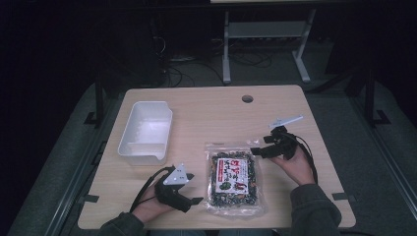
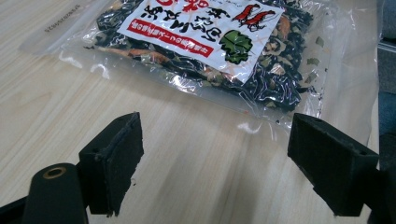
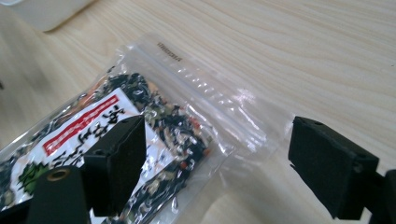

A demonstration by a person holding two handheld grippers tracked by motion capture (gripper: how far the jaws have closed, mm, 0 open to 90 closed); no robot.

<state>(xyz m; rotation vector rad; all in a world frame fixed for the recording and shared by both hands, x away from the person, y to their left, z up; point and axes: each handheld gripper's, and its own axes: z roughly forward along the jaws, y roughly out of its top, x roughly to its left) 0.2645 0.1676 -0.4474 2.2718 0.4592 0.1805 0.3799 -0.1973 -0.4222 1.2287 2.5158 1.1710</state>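
A flat clear plastic pouch of dark dried seaweed mix with a white and red printed label (image 1: 234, 178) lies near the middle of the pale wood-grain table (image 1: 206, 118), toward the near edge, between the two grippers. It is judged light and floppy — the film is glossy, crinkled and likely slippery, and the dried contents would crush under a hard squeeze. The transparent sealed strip along its far edge (image 3: 205, 88) is flat and empty, so a hold is best taken there or at a corner margin. The left gripper (image 2: 215, 163) is held with jaws spread wide just short of the pouch's near-left corner, holding nothing. The right gripper (image 3: 217, 163) is likewise gaping over the far-right corner. A white rectangular plastic tub (image 1: 145, 131) stands at the far left — rigid, smooth, empty.
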